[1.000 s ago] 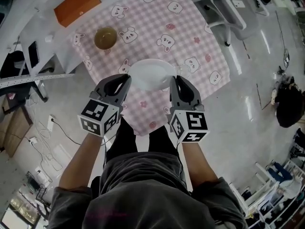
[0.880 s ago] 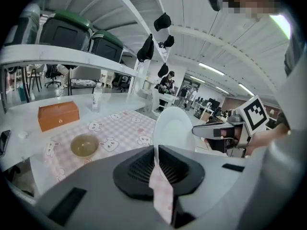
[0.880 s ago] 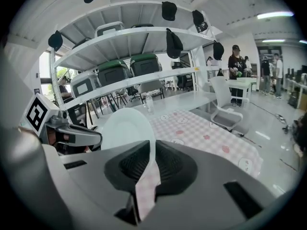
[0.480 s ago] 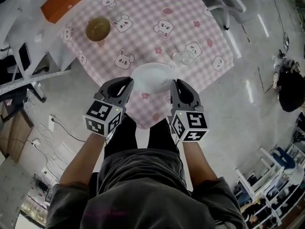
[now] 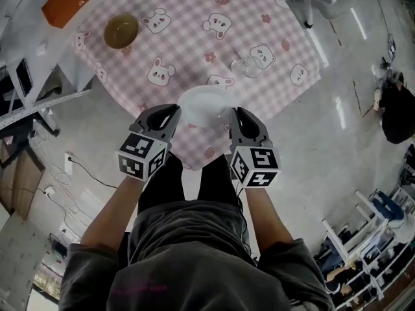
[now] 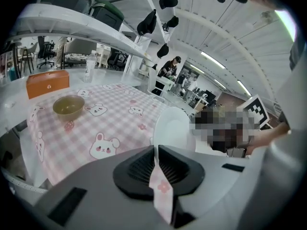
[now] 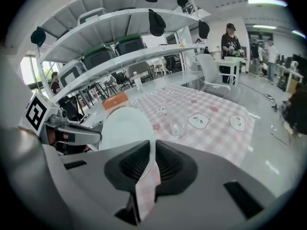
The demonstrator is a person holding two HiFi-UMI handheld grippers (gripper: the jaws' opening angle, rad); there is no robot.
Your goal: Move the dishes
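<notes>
Head view: left hand-held gripper (image 5: 170,113) and right hand-held gripper (image 5: 234,115) pinch the plate (image 5: 204,105) by its rim, mid-carry. Next, probably: lower it level onto the table (image 5: 194,37).

Open cloth (image 5: 188,44) lies between the bowl (image 5: 121,31) and glass (image 5: 247,67); an orange box (image 5: 72,0) stands beyond.

Glossy pale grey floor (image 5: 337,109), white chair (image 7: 209,71), curved white overhead shelving (image 7: 120,56), dark bins (image 7: 129,44) on it, ceiling strip lights (image 7: 266,2).
</notes>
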